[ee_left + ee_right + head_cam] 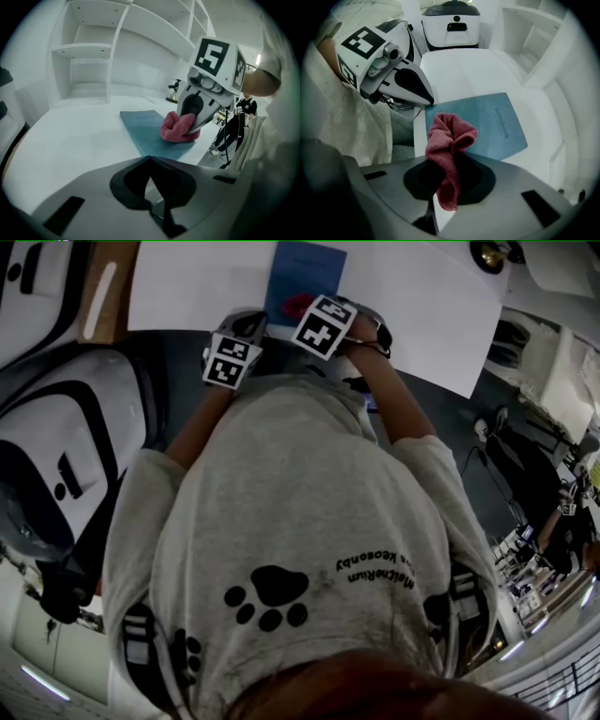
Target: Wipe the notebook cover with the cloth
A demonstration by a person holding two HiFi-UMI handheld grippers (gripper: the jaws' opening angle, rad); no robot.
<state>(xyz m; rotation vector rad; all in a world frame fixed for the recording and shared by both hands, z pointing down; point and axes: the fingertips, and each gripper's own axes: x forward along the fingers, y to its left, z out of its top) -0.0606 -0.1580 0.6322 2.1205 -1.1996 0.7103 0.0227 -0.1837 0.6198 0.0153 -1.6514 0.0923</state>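
Note:
A blue notebook [307, 268] [143, 125] [494, 123] lies flat on the white table [187, 282], near its front edge. My right gripper [314, 310] [191, 132] [449, 157] is shut on a bunched pink cloth [298, 306] [176, 127] [449, 136]. The cloth rests on the notebook's near corner. My left gripper [246, 329] [430, 100] [150, 164] hovers just left of the notebook, over the table edge. Its jaws look closed together with nothing in them.
White shelving [93, 47] stands behind the table. A white wheeled machine [452, 23] [66, 446] sits off the table's left end. A small dark stand [174, 89] is at the far side. The table's front edge is right under both grippers.

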